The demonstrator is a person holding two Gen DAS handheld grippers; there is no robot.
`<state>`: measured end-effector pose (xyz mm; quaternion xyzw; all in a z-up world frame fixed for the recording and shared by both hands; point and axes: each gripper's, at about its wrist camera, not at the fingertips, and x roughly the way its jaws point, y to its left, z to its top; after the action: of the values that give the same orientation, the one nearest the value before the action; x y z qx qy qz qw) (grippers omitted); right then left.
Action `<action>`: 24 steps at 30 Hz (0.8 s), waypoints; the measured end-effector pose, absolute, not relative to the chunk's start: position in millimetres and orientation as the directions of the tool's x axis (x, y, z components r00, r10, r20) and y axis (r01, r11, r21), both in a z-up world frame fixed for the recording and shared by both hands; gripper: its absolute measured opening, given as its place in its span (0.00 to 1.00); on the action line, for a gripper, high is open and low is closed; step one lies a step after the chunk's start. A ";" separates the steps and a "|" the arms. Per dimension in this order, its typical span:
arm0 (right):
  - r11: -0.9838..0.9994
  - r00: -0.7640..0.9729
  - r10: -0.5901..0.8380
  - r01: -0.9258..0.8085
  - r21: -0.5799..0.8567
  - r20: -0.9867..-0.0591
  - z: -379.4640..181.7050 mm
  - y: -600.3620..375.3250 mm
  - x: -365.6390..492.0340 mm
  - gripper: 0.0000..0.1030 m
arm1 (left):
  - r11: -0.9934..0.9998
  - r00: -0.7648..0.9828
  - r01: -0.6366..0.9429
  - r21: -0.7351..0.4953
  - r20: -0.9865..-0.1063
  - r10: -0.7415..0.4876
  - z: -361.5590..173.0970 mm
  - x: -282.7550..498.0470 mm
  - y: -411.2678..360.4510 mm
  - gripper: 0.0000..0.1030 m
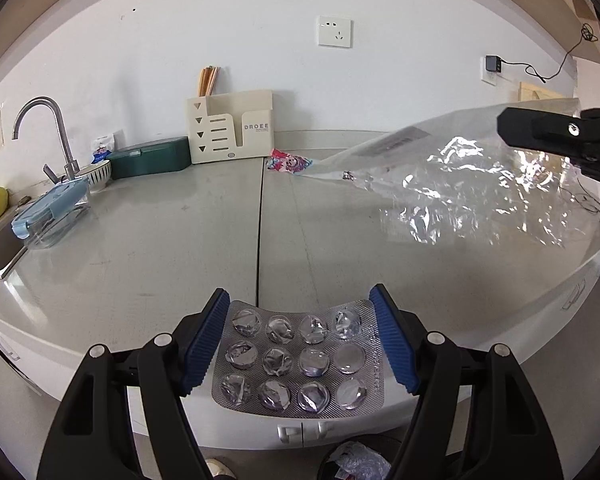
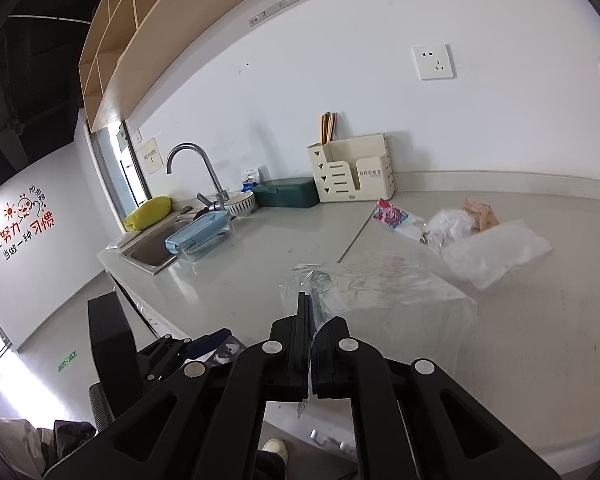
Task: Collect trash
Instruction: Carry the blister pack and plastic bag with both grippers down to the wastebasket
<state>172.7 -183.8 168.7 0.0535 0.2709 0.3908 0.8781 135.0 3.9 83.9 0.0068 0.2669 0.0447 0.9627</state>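
My left gripper (image 1: 300,320) is shut on a silver blister pack (image 1: 300,360) of emptied pill pockets, held flat between the blue pads (image 1: 204,344) above the counter's front edge. My right gripper (image 2: 310,312) is shut on a clear plastic bag (image 2: 380,284), lifted above the counter; the bag also shows in the left wrist view (image 1: 480,192), with the right gripper at the far right (image 1: 556,136). A red-and-blue wrapper (image 2: 392,212) (image 1: 288,162), a crumpled clear wrapper (image 2: 448,224), a tan wrapper (image 2: 480,212) and a white plastic bag (image 2: 496,252) lie on the counter.
A cream organizer (image 1: 232,124) with chopsticks, a green box (image 1: 152,158), a striped bowl (image 1: 98,174) and a blue-lidded container (image 1: 48,210) stand by the sink (image 2: 152,250) and faucet (image 1: 48,132). A trash bin (image 1: 356,464) shows below the counter's edge.
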 end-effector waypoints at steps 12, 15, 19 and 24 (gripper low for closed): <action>0.670 0.504 0.730 -0.663 0.335 -0.462 134.6 -227.9 83.8 0.05 | 0.996 0.836 -0.077 0.048 -0.541 0.091 52.0 58.0 -36.7 0.69; 0.666 0.492 0.732 -0.661 0.345 -0.471 125.4 -239.6 61.6 0.05 | 0.996 0.830 -0.079 0.048 -0.550 0.093 45.4 38.5 -46.8 0.69; 0.659 0.477 0.738 -0.662 0.357 -0.477 116.3 -254.7 32.6 0.05 | 0.996 0.823 -0.078 0.052 -0.560 0.093 37.1 12.6 -60.9 0.69; 0.650 0.445 0.742 -0.661 0.376 -0.501 101.5 -271.2 -3.6 0.05 | 0.996 0.808 -0.075 0.054 -0.581 0.092 23.3 -15.4 -77.3 0.69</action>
<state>-3.6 -271.2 101.5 0.0625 0.3260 0.4139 0.8477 -15.4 -77.3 23.3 0.0141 0.3063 0.0439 0.9508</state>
